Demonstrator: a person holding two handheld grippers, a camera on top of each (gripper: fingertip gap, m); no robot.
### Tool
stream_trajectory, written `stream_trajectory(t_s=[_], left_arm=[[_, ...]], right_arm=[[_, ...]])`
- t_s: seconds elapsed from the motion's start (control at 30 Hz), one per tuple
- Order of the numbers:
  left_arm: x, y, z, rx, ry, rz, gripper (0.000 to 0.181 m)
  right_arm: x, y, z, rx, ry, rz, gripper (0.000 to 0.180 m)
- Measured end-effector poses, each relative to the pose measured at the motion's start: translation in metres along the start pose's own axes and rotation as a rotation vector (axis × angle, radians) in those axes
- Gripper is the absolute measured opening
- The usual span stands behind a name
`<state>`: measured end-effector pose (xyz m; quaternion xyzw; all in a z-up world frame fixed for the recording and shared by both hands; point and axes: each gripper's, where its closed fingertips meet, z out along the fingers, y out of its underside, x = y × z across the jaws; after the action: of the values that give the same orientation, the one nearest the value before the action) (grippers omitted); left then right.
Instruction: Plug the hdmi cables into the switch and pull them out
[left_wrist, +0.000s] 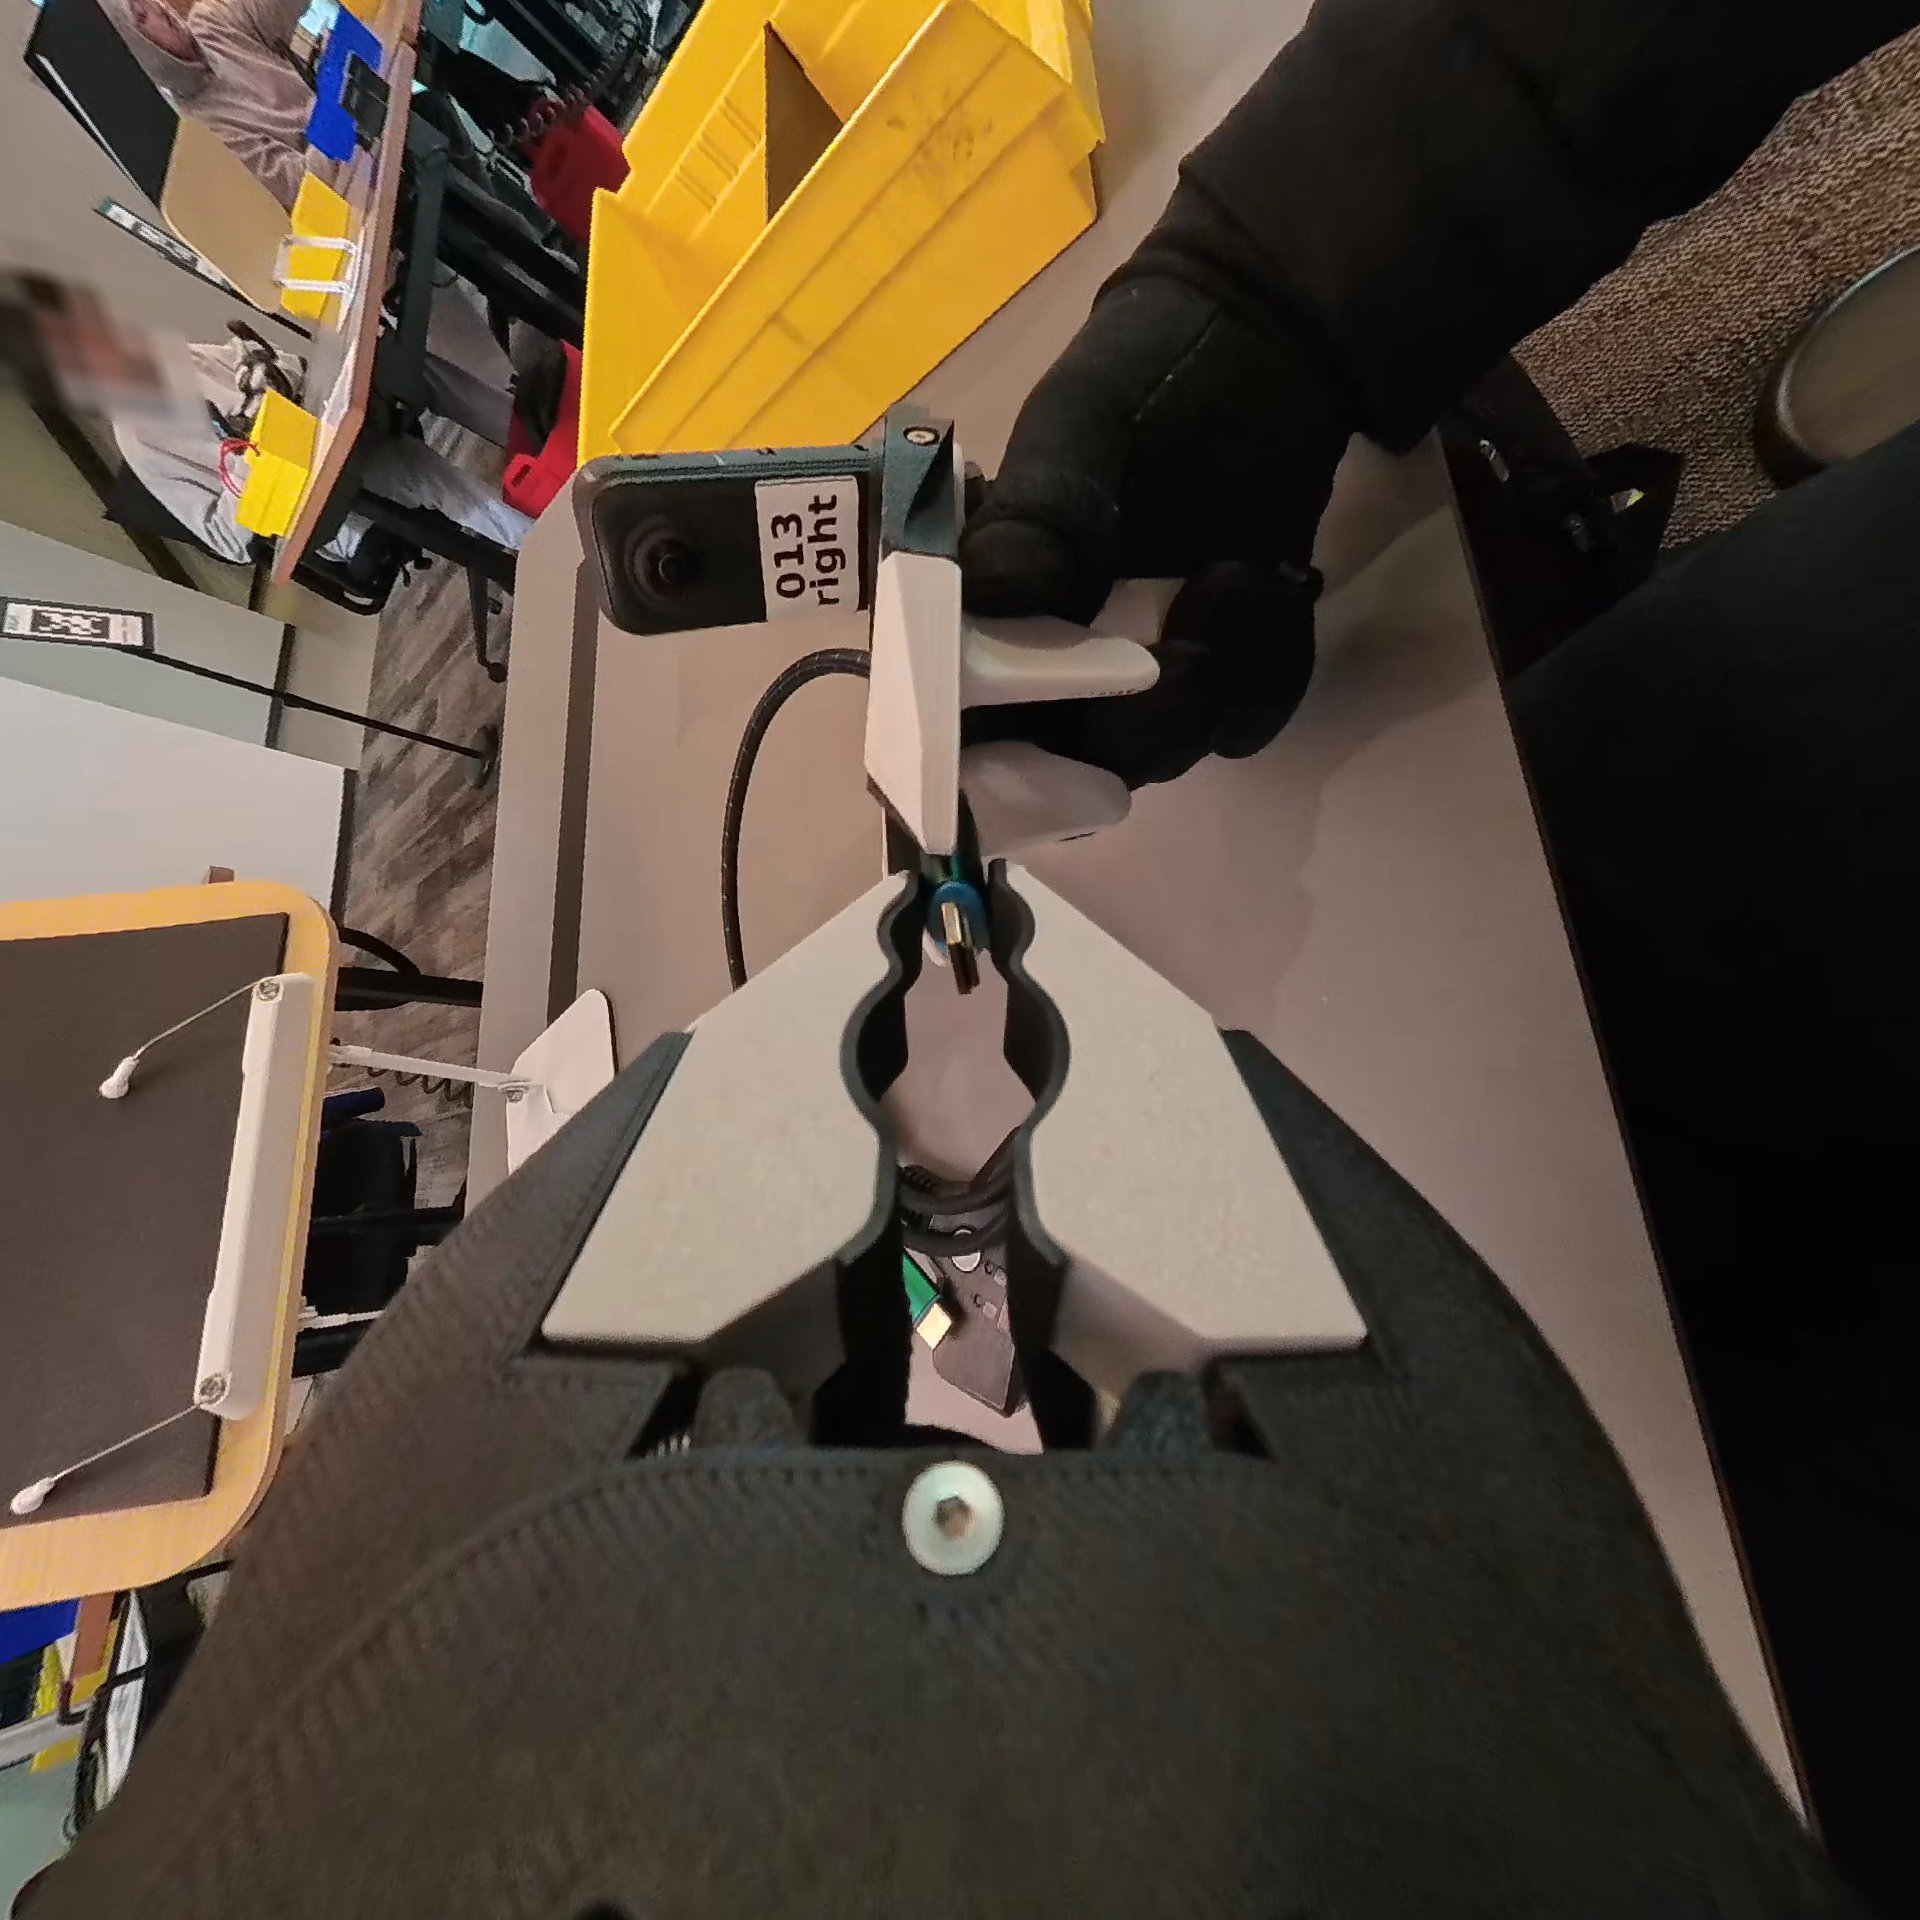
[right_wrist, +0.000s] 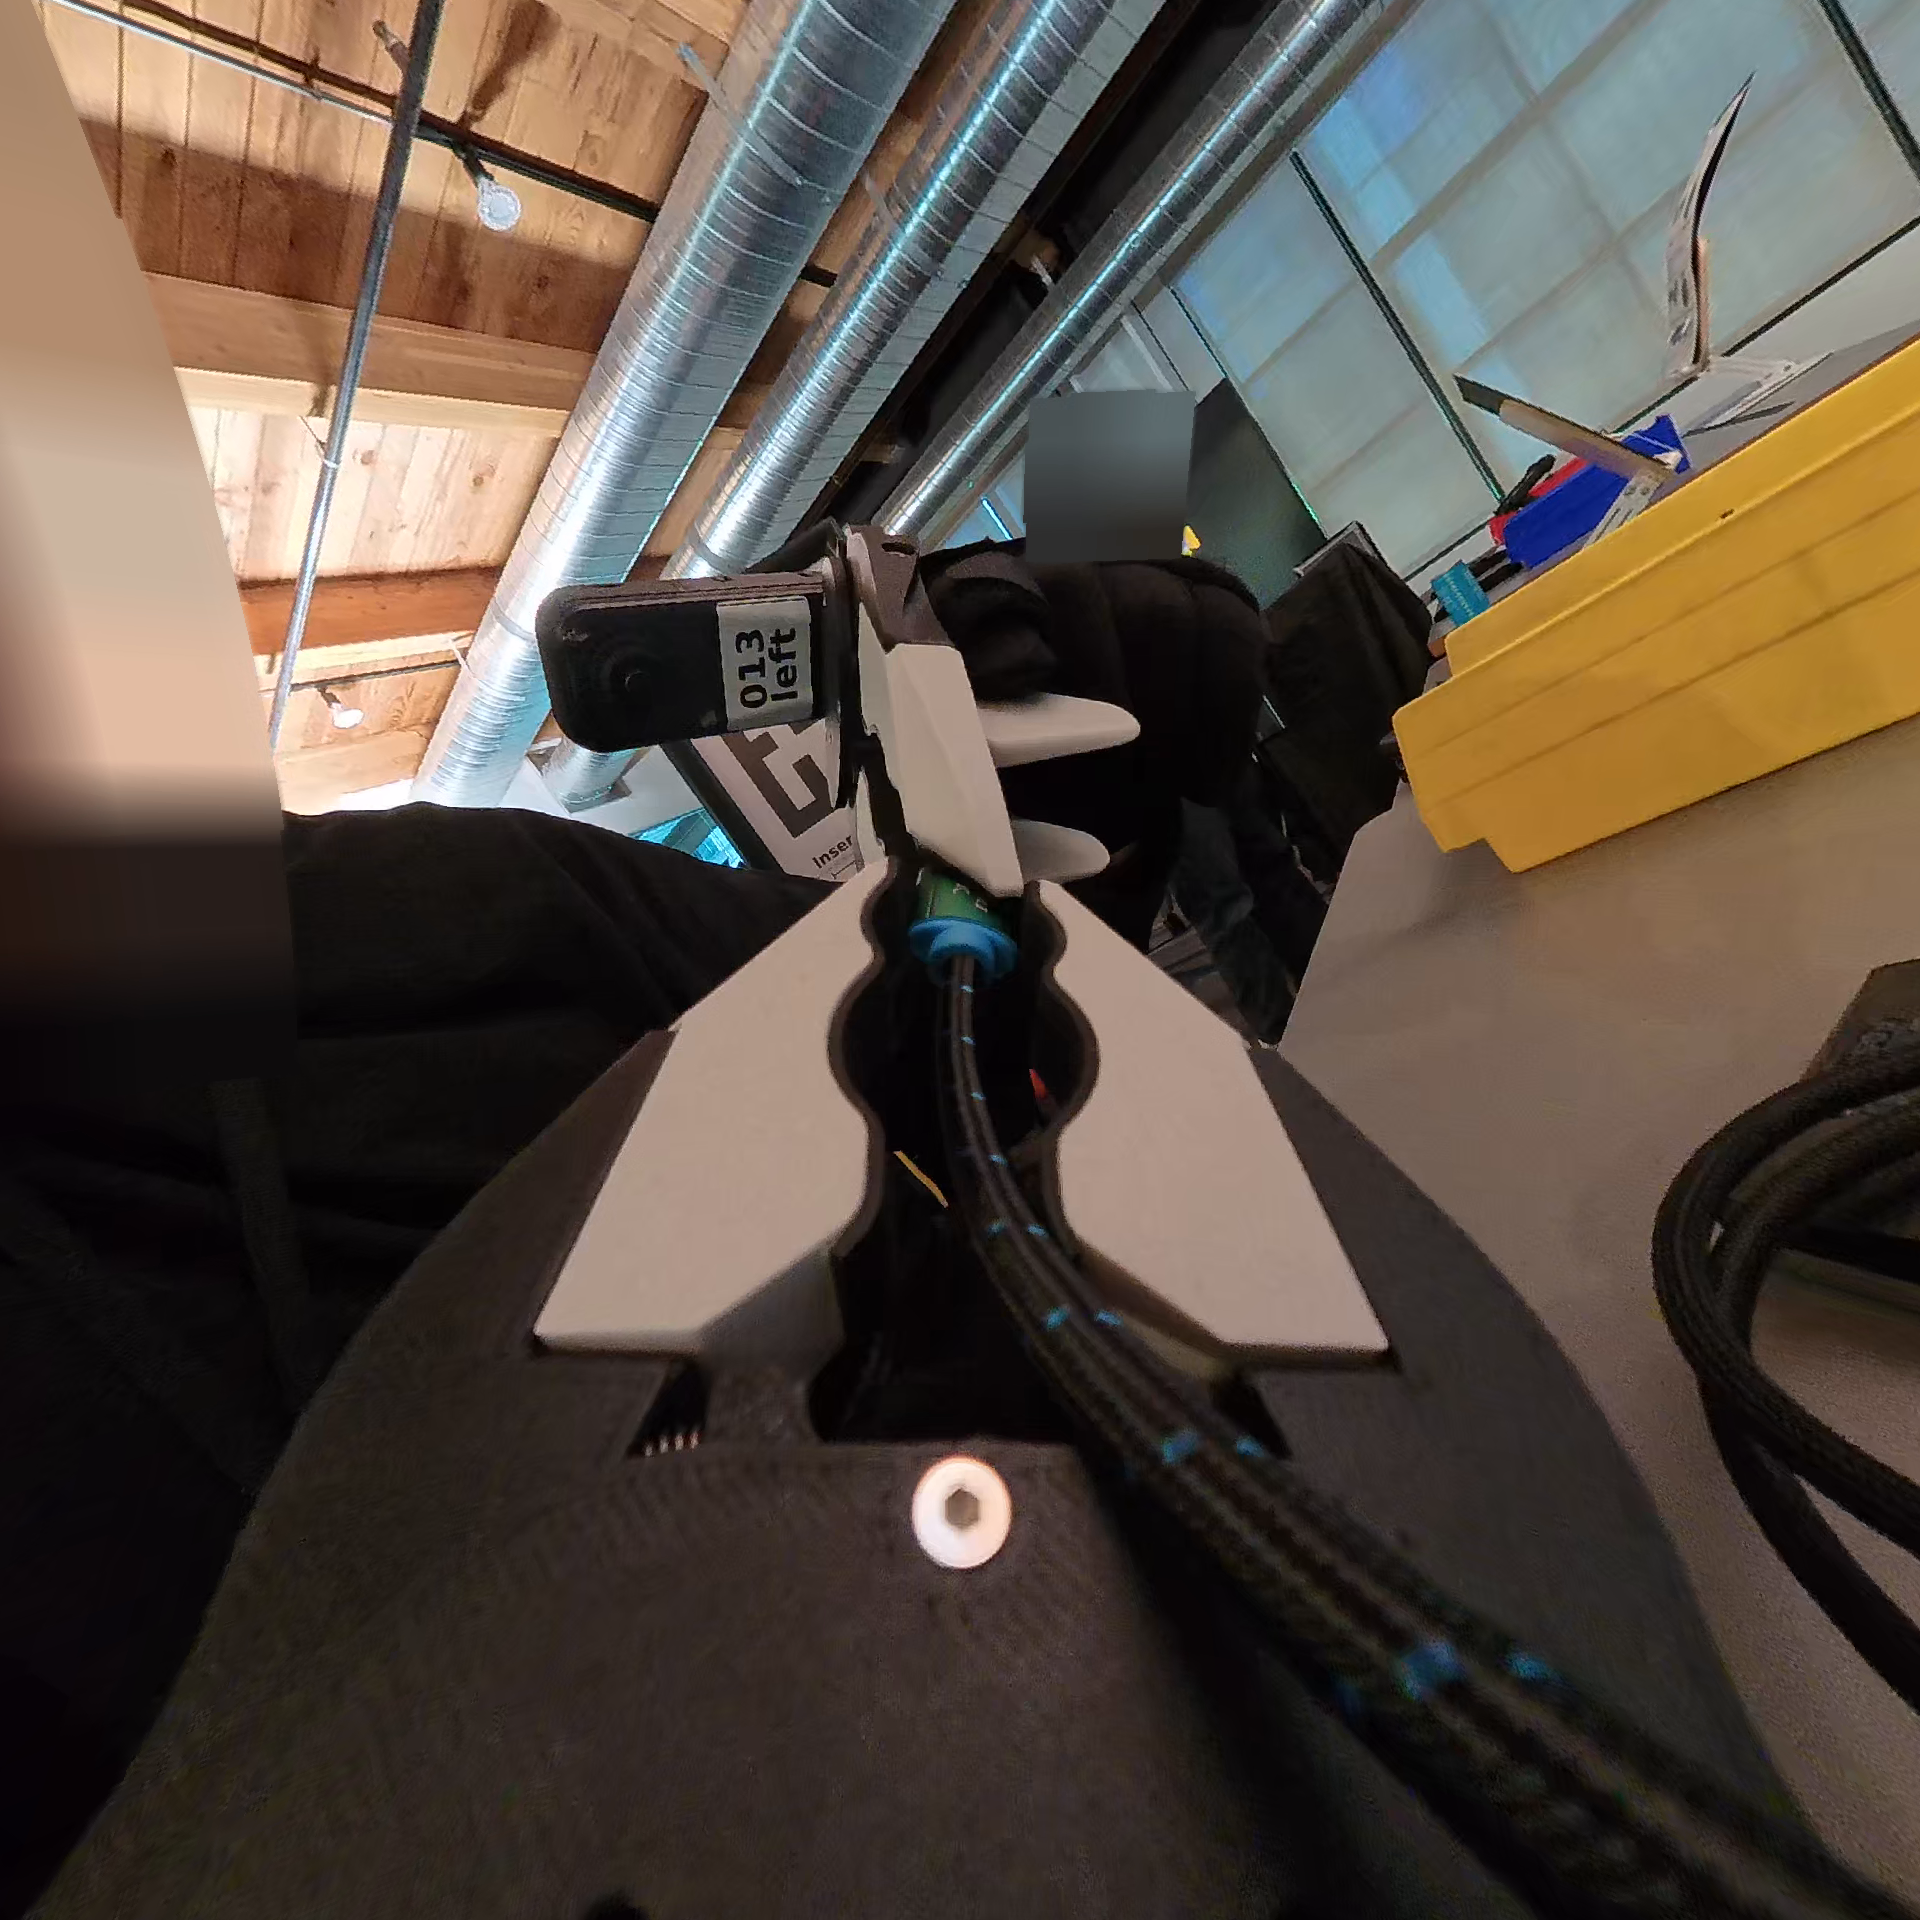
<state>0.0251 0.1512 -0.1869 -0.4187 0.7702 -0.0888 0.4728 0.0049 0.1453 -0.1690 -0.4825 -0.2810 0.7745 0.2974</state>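
In the left wrist view, my left tool is nearly closed, its tips around a blue-collared HDMI plug at 12 o'clock; the right tool meets it from beyond. The switch lies on the counter below. In the right wrist view, my right tool grips that plug's collar, the braided cable trailing toward 5 o'clock. With both tools pinching, I could twist the plug or drop it.

Grey table carries stacked yellow bins at its far end. A dark braided cable loops across the surface, and coiled black cable lies near a small black box.
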Motion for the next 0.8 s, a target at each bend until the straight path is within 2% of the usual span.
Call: stream_trajectory(t_s=[0.43, 0.63, 0.8], left_arm=[[0.0, 0.007, 0.003, -0.023, -0.007, -0.026, 0.011], [-0.004, 0.009, -0.001, -0.014, -0.029, -0.081, 0.027], [0.001, 0.01, 0.0, -0.027, -0.042, -0.066, 0.015]], right_arm=[[0.008, 0.002, -0.001, -0.019, 0.068, -0.035, 0.019], [0.013, 0.006, 0.001, -0.055, 0.113, -0.065, 0.019], [0.016, 0.007, 0.002, -0.065, 0.143, -0.084, 0.019]])
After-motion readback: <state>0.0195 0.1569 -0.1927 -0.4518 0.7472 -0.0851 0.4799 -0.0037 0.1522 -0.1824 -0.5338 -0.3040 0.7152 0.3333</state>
